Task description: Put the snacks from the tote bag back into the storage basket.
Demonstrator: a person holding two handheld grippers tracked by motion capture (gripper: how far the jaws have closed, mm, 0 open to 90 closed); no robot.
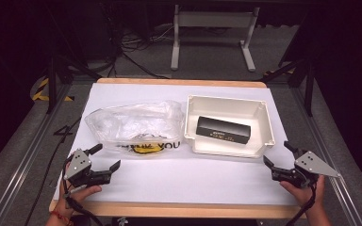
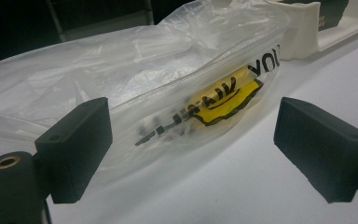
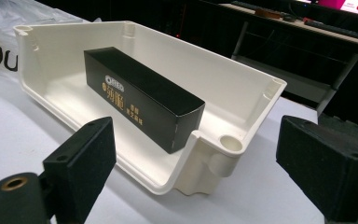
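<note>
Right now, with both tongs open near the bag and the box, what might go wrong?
1. The clear plastic bag is thin and crumpled; the left tongs might pinch one layer only or drag it across the table.
2. The black box lies inside the white tray; the right tongs could bump the tray's rim and push it.

The counter (image 1: 179,181) has a white top. A clear plastic bag (image 1: 134,125) and a white tray (image 1: 228,106) lie on it, side by side.

A crumpled clear plastic bag (image 1: 134,125) lies flat beside a white tray (image 1: 259,110) holding a black box (image 1: 223,130).
</note>
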